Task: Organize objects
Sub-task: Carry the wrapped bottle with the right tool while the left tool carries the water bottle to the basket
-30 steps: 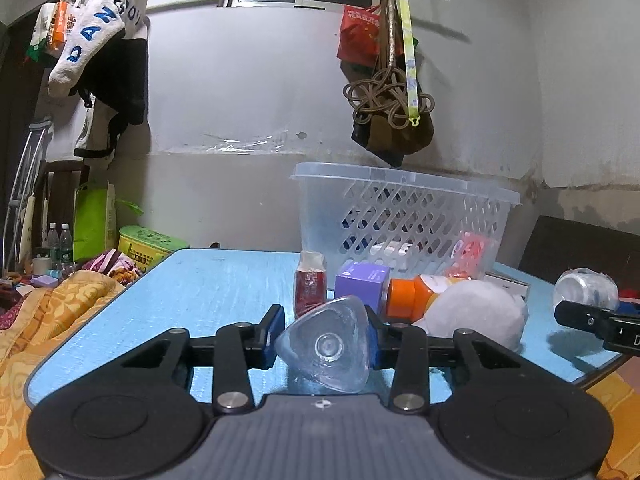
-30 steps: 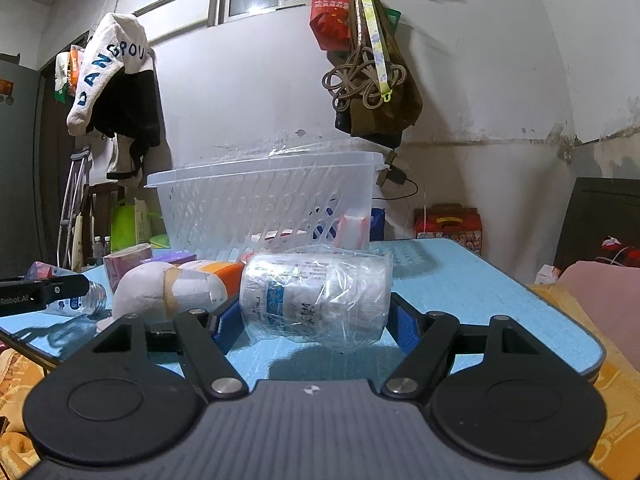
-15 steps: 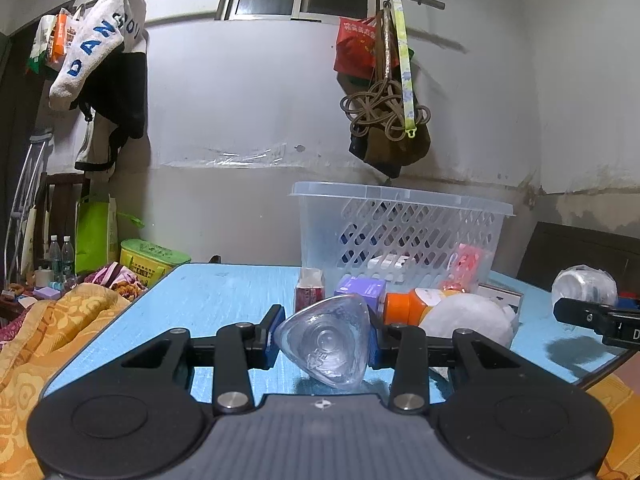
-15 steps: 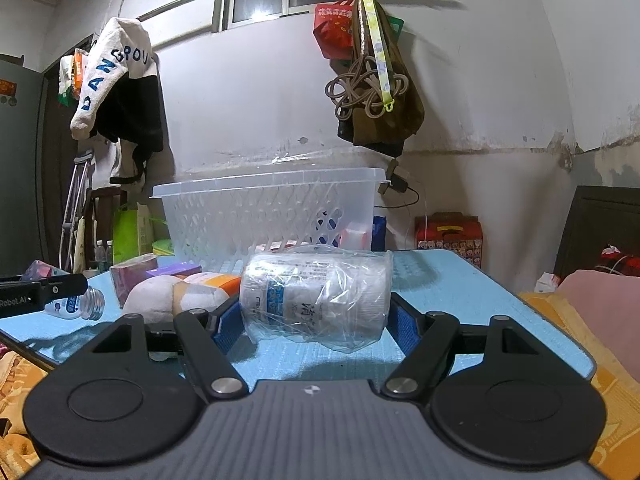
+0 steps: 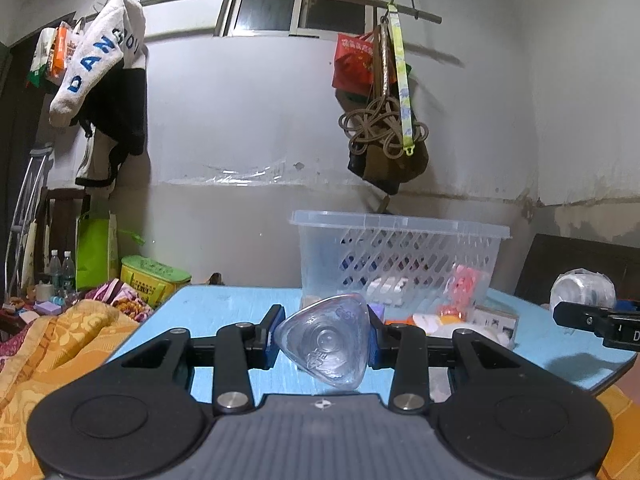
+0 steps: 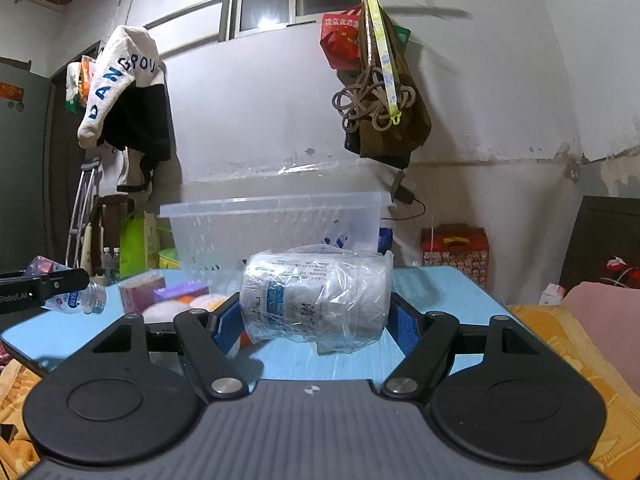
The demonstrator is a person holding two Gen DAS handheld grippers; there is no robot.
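My left gripper (image 5: pixel 323 334) is shut on a clear plastic bottle (image 5: pixel 328 344), seen bottom-on, held above the blue table (image 5: pixel 224 304). My right gripper (image 6: pixel 316 314) is shut on a white jar wrapped in clear plastic (image 6: pixel 316 296), lying sideways between the pads. A clear plastic basket (image 5: pixel 400 256) stands at the table's far side; it also shows in the right wrist view (image 6: pixel 276 232). In the right wrist view the bottle (image 6: pixel 72 292) shows at the far left. In the left wrist view the wrapped jar (image 5: pixel 582 290) shows at the far right.
Loose items lie in front of the basket: a purple box (image 6: pixel 180 292), a pink box (image 6: pixel 142 294), a white round thing (image 6: pixel 166 312), an orange-capped bottle (image 5: pixel 444 314). An orange blanket (image 5: pixel 52 344) borders the table's left. Bags (image 5: pixel 380 112) hang on the wall.
Both grippers have risen and pulled back with their loads; the basket and table items now sit lower and farther in both views.
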